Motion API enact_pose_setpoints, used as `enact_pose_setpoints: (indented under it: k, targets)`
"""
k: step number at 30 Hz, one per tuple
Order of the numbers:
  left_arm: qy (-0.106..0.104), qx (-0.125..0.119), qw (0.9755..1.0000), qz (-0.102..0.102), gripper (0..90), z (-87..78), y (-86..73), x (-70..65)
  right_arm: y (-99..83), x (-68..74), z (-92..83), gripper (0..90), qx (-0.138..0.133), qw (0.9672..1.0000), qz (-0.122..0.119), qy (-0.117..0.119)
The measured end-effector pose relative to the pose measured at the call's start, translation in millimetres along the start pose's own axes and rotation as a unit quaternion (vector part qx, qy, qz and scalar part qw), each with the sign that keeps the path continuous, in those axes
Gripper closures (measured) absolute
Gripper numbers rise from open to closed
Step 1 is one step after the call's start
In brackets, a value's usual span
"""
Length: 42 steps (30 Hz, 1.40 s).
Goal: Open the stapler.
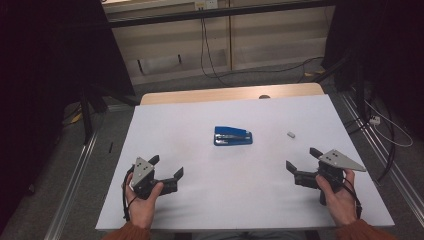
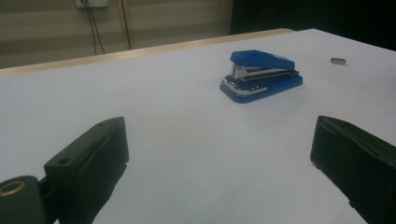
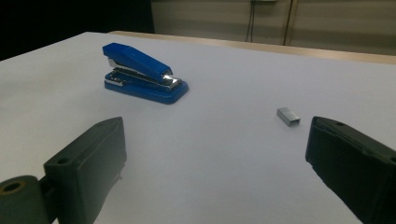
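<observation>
A blue stapler [image 1: 233, 135] lies near the middle of the white table [image 1: 200, 115], also seen in the left gripper view [image 2: 261, 75] and the right gripper view [image 3: 144, 73]. A small strip of staples [image 1: 291, 134] rests to its right [image 3: 288, 116] [image 2: 338, 60]. My left gripper [image 1: 166, 166] is held low at the near left, open and empty, jaws pointing toward the stapler. My right gripper [image 1: 303, 159] is held at the near right, open and empty, with the staple strip just ahead of it.
A wooden strip [image 1: 230, 93] runs along the table's far edge. Beyond it are a pale wall with hanging cables [image 1: 205, 50] and grey floor. Dark stands and cables [image 1: 380, 120] flank both sides of the table.
</observation>
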<state>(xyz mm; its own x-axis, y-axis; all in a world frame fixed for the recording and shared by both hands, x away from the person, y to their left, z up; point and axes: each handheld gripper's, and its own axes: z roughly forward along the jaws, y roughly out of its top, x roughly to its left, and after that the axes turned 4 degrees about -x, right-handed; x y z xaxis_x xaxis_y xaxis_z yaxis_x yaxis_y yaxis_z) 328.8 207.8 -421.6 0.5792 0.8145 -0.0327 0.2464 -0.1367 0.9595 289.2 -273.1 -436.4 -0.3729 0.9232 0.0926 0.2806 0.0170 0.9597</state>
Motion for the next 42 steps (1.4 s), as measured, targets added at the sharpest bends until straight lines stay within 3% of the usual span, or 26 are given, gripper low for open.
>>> enact_pose_setpoints:
  k: [7,14,17,22,27,31,34,37,42]
  targets:
    - [-0.006,0.021,0.9994,0.027,7.5,10.5,-1.5,-4.6,1.7,5.6,9.1,4.4,0.005,0.9996,-0.004,0.027]
    - [-0.039,0.022,0.9986,0.027,6.9,17.6,-0.3,-11.0,3.5,17.4,20.7,2.7,0.006,0.9989,-0.023,0.041]
    - [-0.059,0.016,0.9981,0.006,5.2,21.1,1.0,-13.4,5.8,20.8,25.7,1.8,-0.001,0.9975,-0.033,0.062]
    - [-0.058,0.019,0.998,0.012,4.6,29.0,1.8,-17.7,11.3,23.8,35.7,2.6,-0.006,0.9964,-0.034,0.077]
    - [-0.052,0.016,0.9983,0.022,4.5,34.7,3.9,-19.7,11.6,29.4,44.0,8.5,0.007,0.9955,-0.04,0.086]
    - [-0.052,0.017,0.998,0.031,4.4,42.5,5.8,-21.7,11.6,32.1,50.4,8.3,0.012,0.9952,-0.038,0.089]
    - [-0.061,0.007,0.9979,0.022,4.5,47.8,8.6,-24.2,12.4,32.6,54.4,9.1,0.011,0.9953,-0.038,0.089]
    - [-0.059,0.004,0.9979,0.026,4.7,54.6,11.6,-25.9,13.7,33.7,58.0,9.0,0.008,0.9951,-0.049,0.085]
    - [-0.058,0.015,0.998,0.023,5.2,65.9,15.8,-25.8,14.9,39.8,65.1,9.3,0.005,0.9935,-0.06,0.096]
